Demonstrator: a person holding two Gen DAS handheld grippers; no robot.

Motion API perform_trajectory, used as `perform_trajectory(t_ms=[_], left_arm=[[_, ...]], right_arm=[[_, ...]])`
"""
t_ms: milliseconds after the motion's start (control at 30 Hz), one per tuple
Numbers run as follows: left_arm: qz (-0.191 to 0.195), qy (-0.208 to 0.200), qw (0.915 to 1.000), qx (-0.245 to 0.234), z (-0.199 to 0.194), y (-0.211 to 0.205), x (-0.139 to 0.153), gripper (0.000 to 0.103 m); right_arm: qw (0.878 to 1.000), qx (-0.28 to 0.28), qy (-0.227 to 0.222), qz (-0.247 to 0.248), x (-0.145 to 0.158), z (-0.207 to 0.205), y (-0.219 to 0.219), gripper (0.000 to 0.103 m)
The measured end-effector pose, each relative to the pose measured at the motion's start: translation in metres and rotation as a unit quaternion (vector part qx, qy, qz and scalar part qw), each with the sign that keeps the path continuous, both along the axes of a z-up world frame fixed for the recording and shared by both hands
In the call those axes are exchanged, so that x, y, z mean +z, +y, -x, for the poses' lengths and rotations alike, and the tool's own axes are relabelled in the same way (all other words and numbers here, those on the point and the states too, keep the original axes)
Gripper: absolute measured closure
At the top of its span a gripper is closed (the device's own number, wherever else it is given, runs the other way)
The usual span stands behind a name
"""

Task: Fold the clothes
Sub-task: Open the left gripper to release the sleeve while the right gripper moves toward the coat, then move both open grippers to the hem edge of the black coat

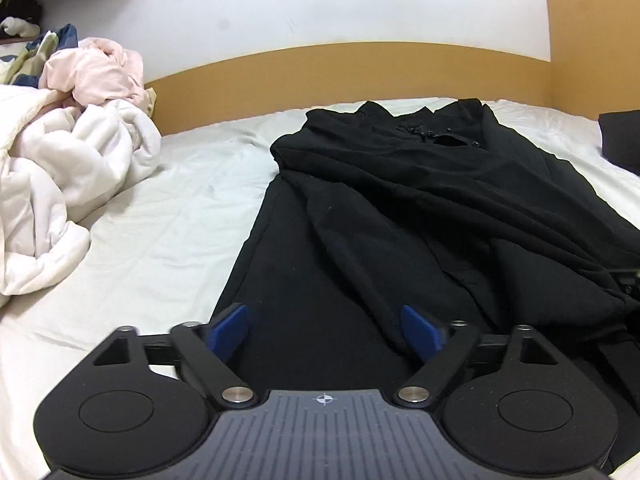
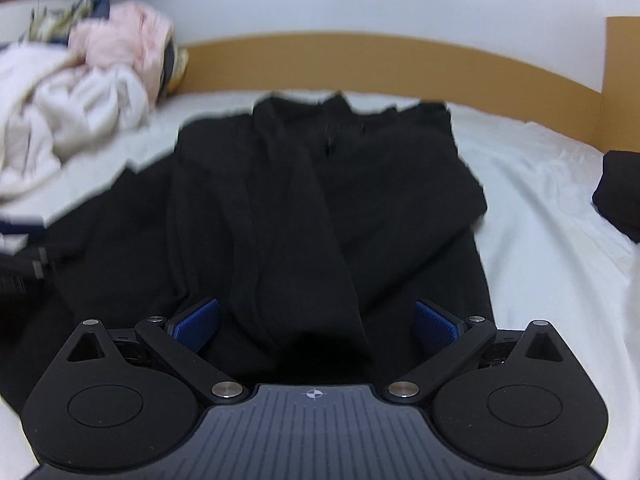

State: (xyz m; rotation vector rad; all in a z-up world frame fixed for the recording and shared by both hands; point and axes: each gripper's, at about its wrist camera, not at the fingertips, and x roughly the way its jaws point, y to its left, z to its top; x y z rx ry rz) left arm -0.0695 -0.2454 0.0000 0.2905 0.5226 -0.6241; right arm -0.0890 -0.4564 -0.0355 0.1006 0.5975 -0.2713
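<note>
A black garment [image 1: 400,216] lies lengthwise on the white bed sheet [image 1: 168,240], its collar end toward the headboard and its right side folded over the middle in loose ridges. My left gripper [image 1: 324,330] hangs low over the garment's near left part, blue pads [image 1: 230,328] wide apart and open, with cloth under the gap but not pinched. In the right wrist view the same garment [image 2: 320,200] fills the centre. My right gripper [image 2: 316,324] is open too, and a raised fold of black cloth runs between its pads [image 2: 436,324] without touching them.
A heap of white and pink laundry [image 1: 68,152] sits on the bed at the left. The wooden headboard [image 1: 360,64] runs along the back under a white wall. Another dark folded item [image 2: 620,196] rests at the right edge of the bed.
</note>
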Motion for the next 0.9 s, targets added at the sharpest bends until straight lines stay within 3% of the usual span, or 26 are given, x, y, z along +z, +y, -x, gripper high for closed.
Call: perform_trajectory(t_ms=[67, 200, 400, 600, 900], left_arm=[[-0.005, 0.021, 0.9997, -0.008, -0.004, 0.000, -0.003, 0.006], [0.032, 0.067, 0.9972, -0.001, -0.016, 0.011, -0.003, 0.001], [0.040, 0.068, 0.9969, 0.007, -0.012, 0.016, -0.006, 0.001], [0.038, 0.067, 0.9970, 0.010, -0.016, 0.011, -0.004, 0.001], [0.045, 0.070, 0.9965, 0.013, -0.018, 0.011, -0.004, 0.001]], right_arm=[[1.000, -0.005, 0.009, -0.014, 0.000, 0.007, -0.004, 0.000], [0.998, -0.002, 0.002, -0.056, 0.002, 0.031, -0.020, 0.000], [0.982, -0.012, -0.130, -0.135, 0.014, 0.069, -0.053, 0.000], [0.964, -0.064, -0.123, -0.226, 0.003, 0.070, -0.084, 0.000], [0.967, -0.068, -0.118, -0.213, 0.000, 0.074, -0.076, 0.000]])
